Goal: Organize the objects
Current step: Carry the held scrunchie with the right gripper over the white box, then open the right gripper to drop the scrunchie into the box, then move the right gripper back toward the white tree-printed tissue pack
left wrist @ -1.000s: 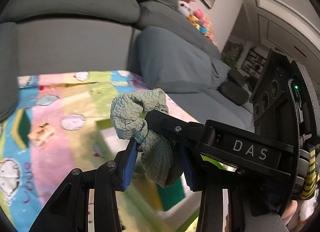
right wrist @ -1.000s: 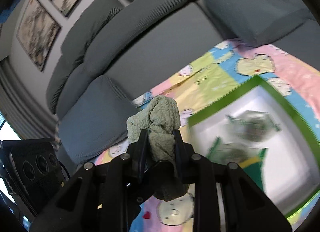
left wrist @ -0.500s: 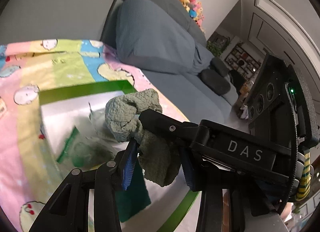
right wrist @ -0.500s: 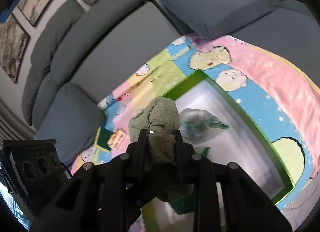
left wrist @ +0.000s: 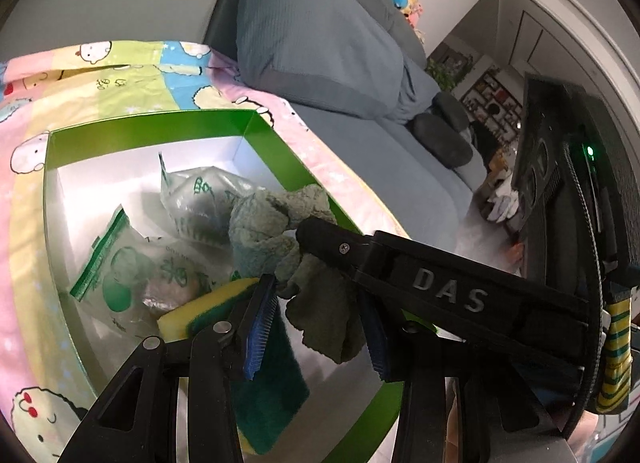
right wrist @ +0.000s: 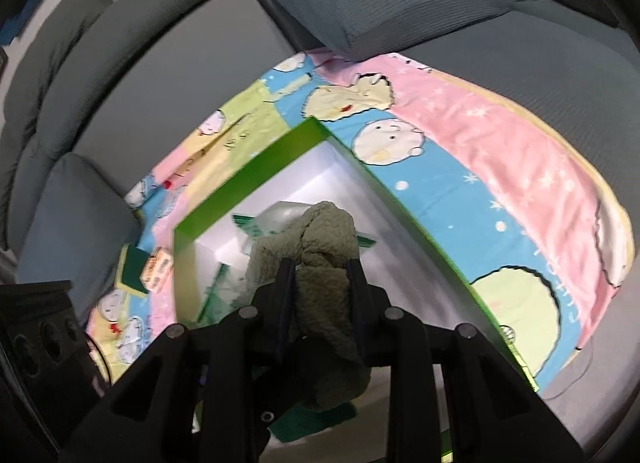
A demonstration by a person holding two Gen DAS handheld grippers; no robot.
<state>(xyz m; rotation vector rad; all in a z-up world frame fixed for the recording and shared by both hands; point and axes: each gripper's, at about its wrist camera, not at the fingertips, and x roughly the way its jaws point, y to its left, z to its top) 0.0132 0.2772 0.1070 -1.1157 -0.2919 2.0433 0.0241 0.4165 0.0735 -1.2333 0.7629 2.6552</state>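
A crumpled grey-green cloth [right wrist: 320,259] is pinched between the fingers of my right gripper [right wrist: 322,275]. It hangs over the open green box [right wrist: 248,179] with white inside. In the left wrist view the same cloth [left wrist: 280,231] hangs between the blue pads of my left gripper [left wrist: 316,327], whose jaws stand apart on either side without pressing it; the right gripper's black finger [left wrist: 336,239] crosses in front. The box [left wrist: 160,123] holds two clear plastic bags with green print [left wrist: 200,199] and a yellow-green sponge [left wrist: 208,307].
The box rests on a pastel cartoon blanket [right wrist: 500,151] spread over a grey sofa [right wrist: 140,55]. A second sponge [right wrist: 132,267] and a small packet [right wrist: 158,263] lie on the blanket left of the box. Grey cushions [left wrist: 320,43] lie behind.
Both grippers have moved with the cloth from above the blanket to over the box and lower, toward its contents. The cloth stays in the right gripper.
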